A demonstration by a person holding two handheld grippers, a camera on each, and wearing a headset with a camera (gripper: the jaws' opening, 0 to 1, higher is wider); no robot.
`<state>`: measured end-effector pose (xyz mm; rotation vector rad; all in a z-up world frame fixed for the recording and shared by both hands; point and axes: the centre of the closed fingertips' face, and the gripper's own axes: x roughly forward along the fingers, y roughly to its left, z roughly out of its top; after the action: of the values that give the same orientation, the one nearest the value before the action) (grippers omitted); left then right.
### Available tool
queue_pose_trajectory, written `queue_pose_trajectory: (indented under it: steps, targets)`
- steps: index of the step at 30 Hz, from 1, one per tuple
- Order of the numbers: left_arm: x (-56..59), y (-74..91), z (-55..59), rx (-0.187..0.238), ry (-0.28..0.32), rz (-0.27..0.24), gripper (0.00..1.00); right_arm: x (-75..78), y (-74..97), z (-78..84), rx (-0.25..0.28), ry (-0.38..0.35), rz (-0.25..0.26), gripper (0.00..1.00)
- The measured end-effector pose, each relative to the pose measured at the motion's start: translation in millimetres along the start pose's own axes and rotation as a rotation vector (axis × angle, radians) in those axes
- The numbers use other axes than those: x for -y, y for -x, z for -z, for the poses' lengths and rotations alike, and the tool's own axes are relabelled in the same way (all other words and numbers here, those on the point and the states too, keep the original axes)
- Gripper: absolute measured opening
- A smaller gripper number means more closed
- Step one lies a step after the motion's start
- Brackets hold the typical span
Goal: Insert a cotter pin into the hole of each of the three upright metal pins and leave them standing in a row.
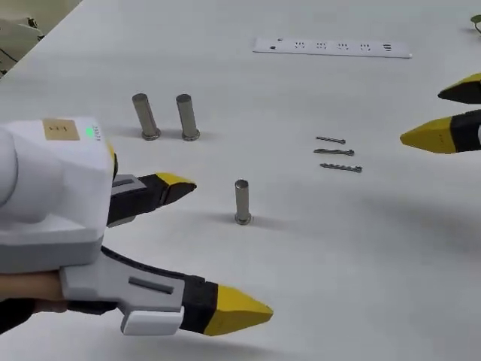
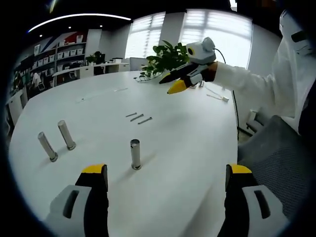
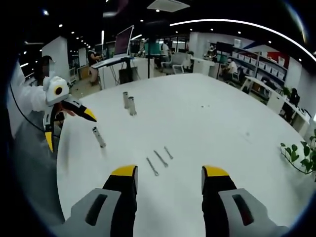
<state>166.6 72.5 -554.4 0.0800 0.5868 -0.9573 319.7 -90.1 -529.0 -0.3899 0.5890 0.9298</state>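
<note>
Three metal pins stand upright on the white table: two side by side at the back left and one alone nearer me. Three cotter pins lie flat in a short column to the right. My left gripper hovers open at the lower left, its yellow tips either side of the lone pin, short of it. My right gripper is open at the right edge, above and beyond the cotter pins, holding nothing.
A white power strip lies at the far side of the table. A green plant stands beyond the far table edge. Desks and shelves stand further off in the office.
</note>
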Motion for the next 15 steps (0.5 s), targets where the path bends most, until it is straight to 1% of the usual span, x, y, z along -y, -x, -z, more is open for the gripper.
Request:
queue_pose_trajectory:
  steps: [5,6,7,8,11,15]
  targets:
    - [-0.1,1.0,-0.9,0.005,0.002,-0.005,0.99,1.3,-15.8,-0.4,0.001,-0.006,-0.032,0.42]
    - [-0.1,1.3,-1.1,0.006,0.001,-0.007,0.99,2.9,-21.9,1.0,-0.01,-0.003,-0.036,0.4]
    - [-0.2,1.4,-1.1,0.006,0.001,-0.008,0.99,3.2,-23.3,1.6,-0.015,-0.003,-0.037,0.38]
    - [-0.1,1.5,-1.0,0.006,0.005,-0.008,0.99,3.2,-28.8,1.9,-0.024,-0.003,-0.048,0.37]
    - [-1.6,1.6,0.4,-0.001,0.005,-0.02,0.99,2.1,-38.2,0.1,-0.021,-0.01,-0.078,0.3]
    - [-0.5,1.4,0.3,0.001,0.021,-0.015,0.99,1.3,-50.9,1.1,-0.046,0.015,-0.098,0.29]
